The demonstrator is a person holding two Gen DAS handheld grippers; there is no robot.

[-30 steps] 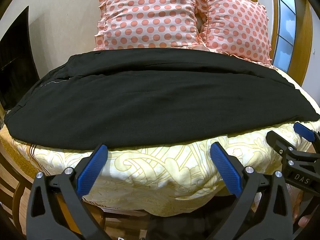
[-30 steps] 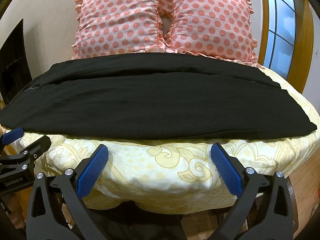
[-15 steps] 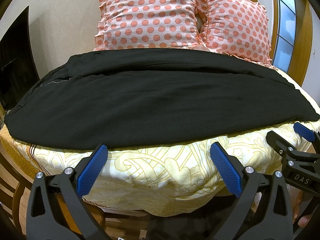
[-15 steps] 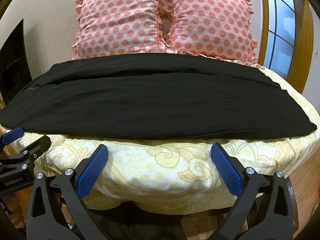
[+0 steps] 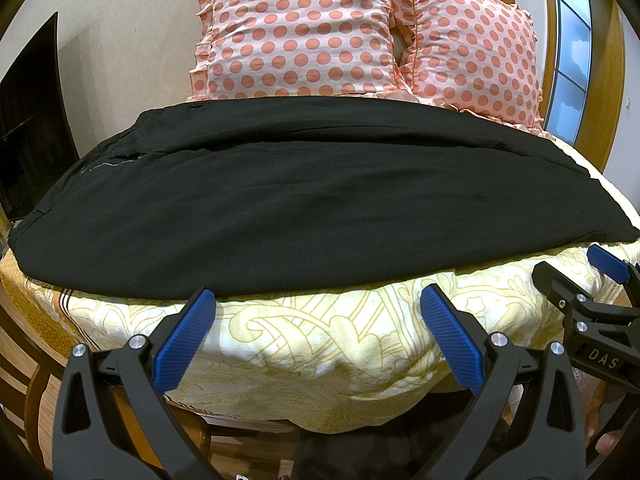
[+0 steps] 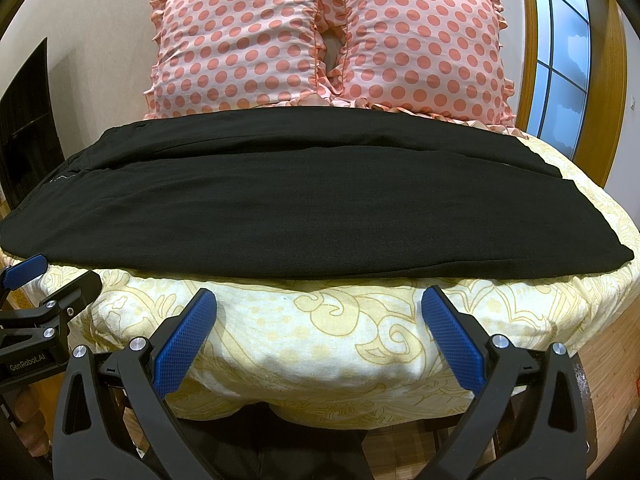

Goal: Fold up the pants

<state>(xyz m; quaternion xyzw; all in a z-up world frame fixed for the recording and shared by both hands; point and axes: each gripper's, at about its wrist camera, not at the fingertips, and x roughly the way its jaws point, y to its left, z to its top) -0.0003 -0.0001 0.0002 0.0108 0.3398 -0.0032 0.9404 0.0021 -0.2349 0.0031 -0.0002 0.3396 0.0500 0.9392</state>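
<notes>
Black pants [image 5: 312, 196] lie flat across the bed, one leg laid over the other, waist with a zipper at the left and cuffs at the right; they also show in the right wrist view [image 6: 304, 200]. My left gripper [image 5: 320, 300] is open and empty, held just short of the pants' near edge, over the bed's front. My right gripper [image 6: 320, 300] is open and empty in the same stance, further right. Each gripper shows at the edge of the other's view.
The bed has a yellow patterned cover [image 5: 320, 344] that curves down at the front. Two pink polka-dot pillows [image 6: 320, 40] stand behind the pants. A dark screen [image 5: 28, 128] is at the left wall, a wood-framed window [image 6: 568, 60] at the right.
</notes>
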